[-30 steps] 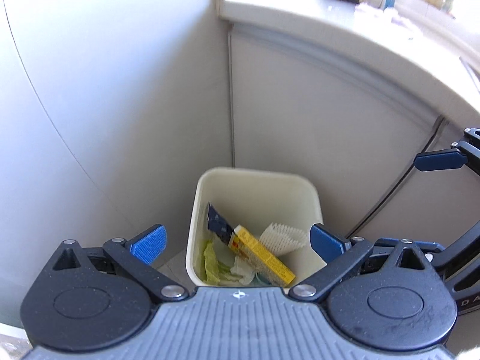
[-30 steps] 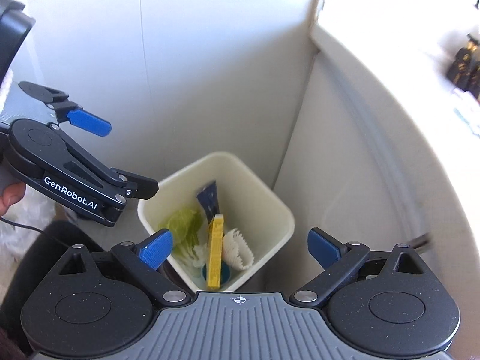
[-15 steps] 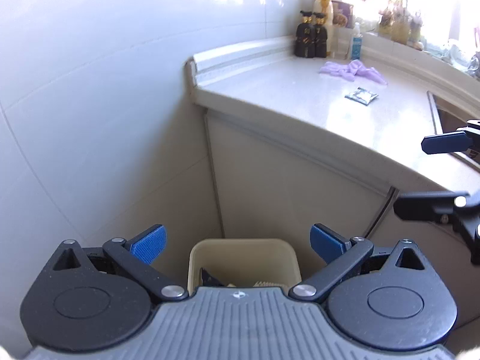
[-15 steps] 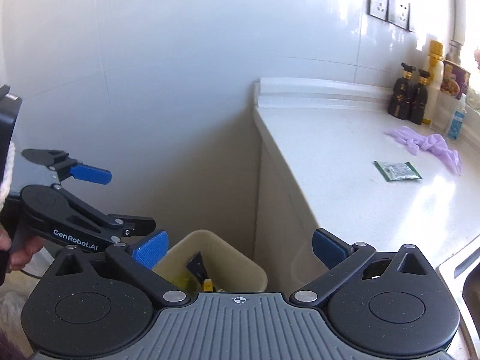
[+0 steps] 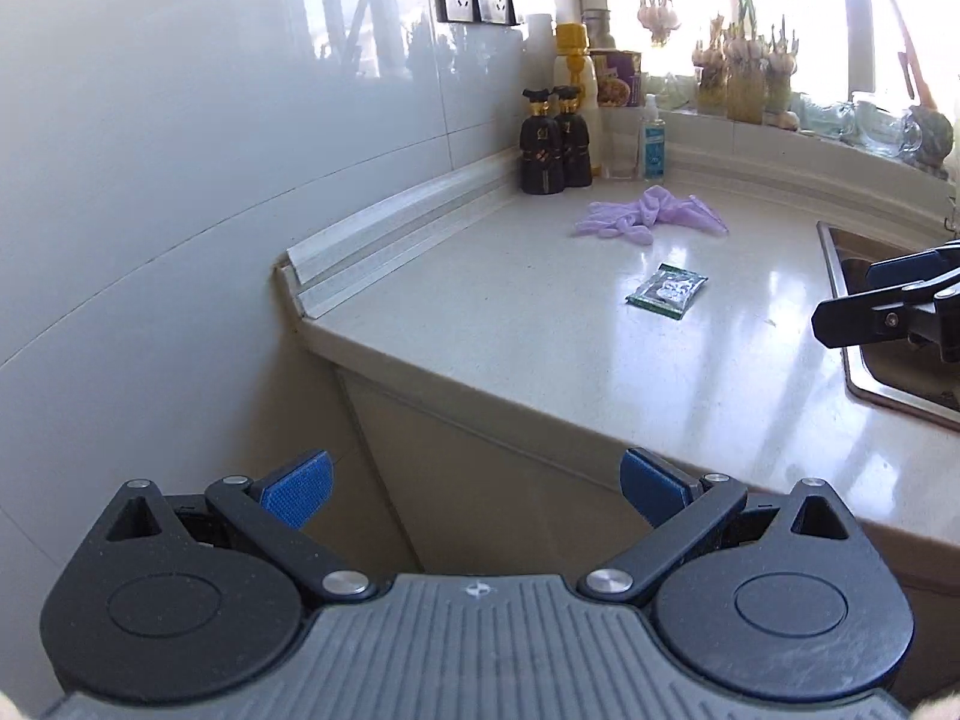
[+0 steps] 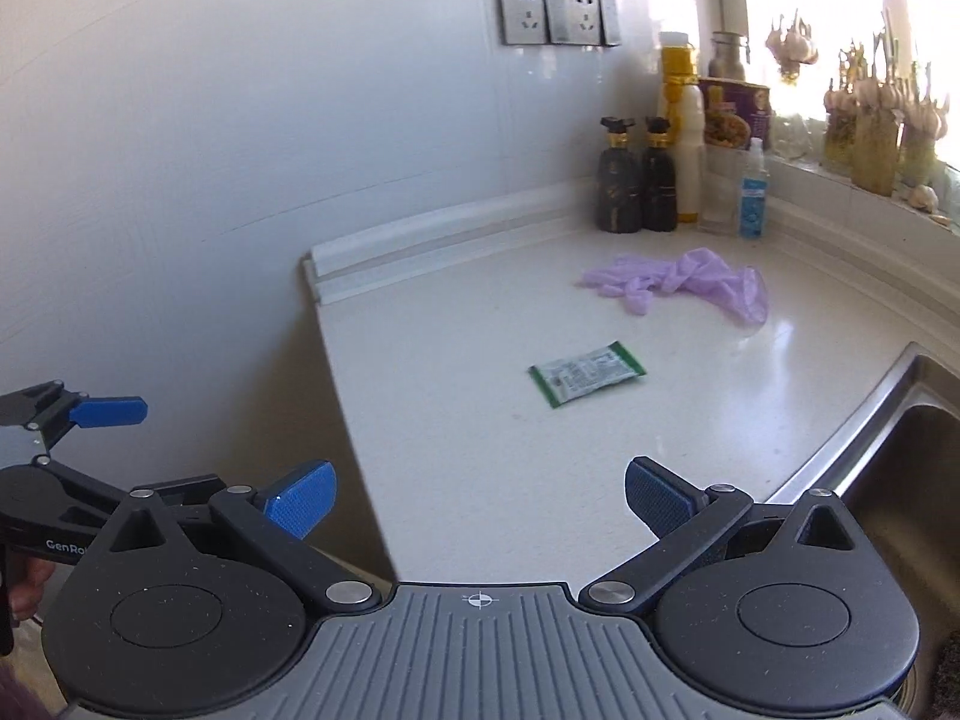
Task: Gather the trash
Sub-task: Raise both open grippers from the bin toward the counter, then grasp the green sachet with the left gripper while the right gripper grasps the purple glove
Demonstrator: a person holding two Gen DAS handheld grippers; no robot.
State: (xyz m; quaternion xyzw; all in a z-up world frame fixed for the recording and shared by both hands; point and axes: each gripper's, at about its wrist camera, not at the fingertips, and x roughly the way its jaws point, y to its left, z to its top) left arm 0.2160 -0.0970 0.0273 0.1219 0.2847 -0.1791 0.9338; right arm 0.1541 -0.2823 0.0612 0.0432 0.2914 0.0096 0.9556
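Note:
A green and white wrapper (image 6: 587, 380) lies flat on the white countertop (image 6: 480, 420), also in the left wrist view (image 5: 666, 290). A crumpled purple glove (image 6: 690, 278) lies farther back, seen in the left wrist view too (image 5: 651, 217). My right gripper (image 6: 477, 495) is open and empty, held over the counter's front part, short of the wrapper. My left gripper (image 5: 474, 486) is open and empty, below the counter's edge, in front of the cabinet. The trash bin is out of view.
Two dark bottles (image 6: 637, 177), a yellow-capped bottle (image 6: 681, 120) and a small blue-labelled bottle (image 6: 753, 192) stand in the back corner. A steel sink (image 6: 900, 450) is at the right. Wall sockets (image 6: 558, 12) are on the tiled wall. Garlic hangs by the window.
Both grippers have risen from above the bin to counter height. The bin has dropped out of view and the countertop with wrapper and glove has come into view. Both stay open.

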